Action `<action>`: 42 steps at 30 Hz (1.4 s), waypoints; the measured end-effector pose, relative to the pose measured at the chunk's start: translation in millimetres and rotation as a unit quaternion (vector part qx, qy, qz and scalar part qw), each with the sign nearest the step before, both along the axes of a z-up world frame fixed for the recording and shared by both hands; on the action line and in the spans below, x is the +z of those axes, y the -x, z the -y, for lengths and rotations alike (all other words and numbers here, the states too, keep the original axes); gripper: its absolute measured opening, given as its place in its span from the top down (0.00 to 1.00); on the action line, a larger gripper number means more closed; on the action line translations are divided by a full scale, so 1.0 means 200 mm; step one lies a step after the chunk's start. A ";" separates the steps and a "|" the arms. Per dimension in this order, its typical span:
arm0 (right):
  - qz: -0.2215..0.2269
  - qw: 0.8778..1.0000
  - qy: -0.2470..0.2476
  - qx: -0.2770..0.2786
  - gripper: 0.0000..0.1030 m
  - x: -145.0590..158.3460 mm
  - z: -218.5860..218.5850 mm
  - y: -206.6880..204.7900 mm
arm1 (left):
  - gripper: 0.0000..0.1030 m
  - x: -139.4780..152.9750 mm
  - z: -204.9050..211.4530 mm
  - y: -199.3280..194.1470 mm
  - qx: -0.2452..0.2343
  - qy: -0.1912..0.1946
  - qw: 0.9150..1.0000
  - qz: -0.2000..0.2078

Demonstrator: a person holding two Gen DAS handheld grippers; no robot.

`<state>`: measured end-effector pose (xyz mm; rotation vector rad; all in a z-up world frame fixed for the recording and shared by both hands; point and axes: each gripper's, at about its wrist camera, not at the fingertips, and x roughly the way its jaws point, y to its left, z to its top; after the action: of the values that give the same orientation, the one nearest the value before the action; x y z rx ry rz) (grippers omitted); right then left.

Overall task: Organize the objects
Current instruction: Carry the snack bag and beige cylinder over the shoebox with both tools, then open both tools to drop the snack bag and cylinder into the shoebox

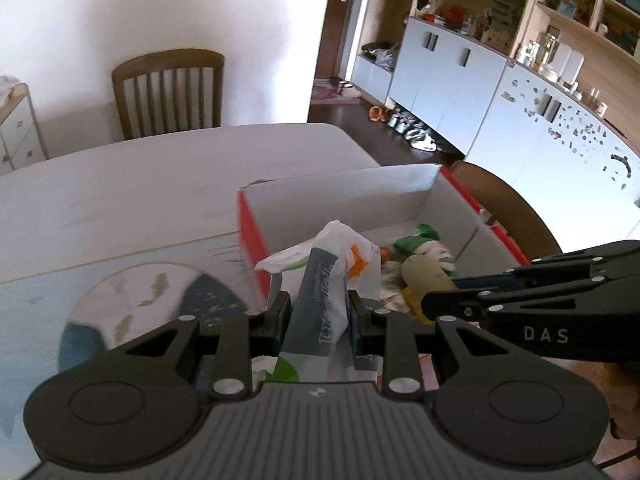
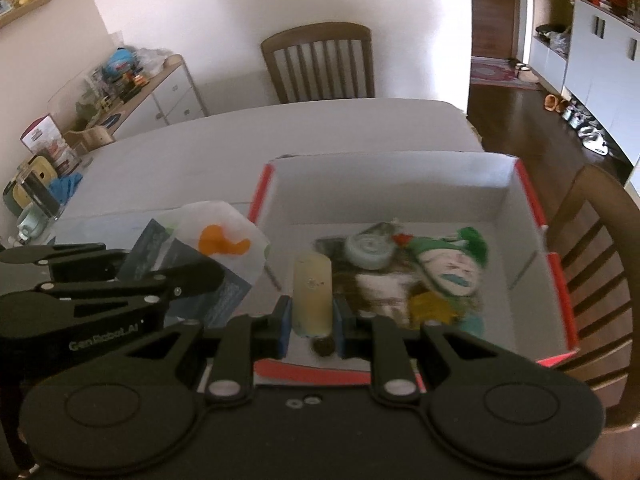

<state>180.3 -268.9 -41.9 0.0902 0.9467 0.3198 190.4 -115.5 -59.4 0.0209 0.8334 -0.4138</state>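
Over box (image 2: 532,196) rim, 2 loaded grippers side-by-side.

An open box (image 2: 516,216) sat on the table (image 2: 200,152) at centre right of the right wrist view, with a toy figure (image 2: 452,264) and a round tin (image 2: 368,250) inside. A chair (image 2: 320,66) stood behind the table, another (image 2: 600,248) at the right edge, and a sideboard (image 2: 168,88) upper left.
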 end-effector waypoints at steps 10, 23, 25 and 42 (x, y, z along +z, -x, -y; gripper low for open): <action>0.002 1.000 0.007 -0.026 0.82 -0.05 0.29 -0.02 | 0.73 -0.04 0.28 -0.06 -0.017 -0.023 1.000 0.001; -0.015 0.999 0.008 -0.031 0.82 -0.17 0.44 -0.14 | 0.73 -0.17 0.47 -0.31 -0.013 -0.077 0.997 -0.012; -0.023 1.000 -0.001 -0.020 0.82 -0.17 0.43 -0.15 | 0.73 -0.18 0.48 -0.35 -0.010 -0.084 0.996 -0.011; -0.054 0.997 0.040 0.036 0.82 -0.32 0.21 -0.26 | 0.73 -0.36 0.52 -0.50 -0.012 -0.108 0.993 -0.045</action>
<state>232.1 -310.8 -106.1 0.0010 1.0704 0.3455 291.2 -220.3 -130.6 0.2147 0.9658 -0.3474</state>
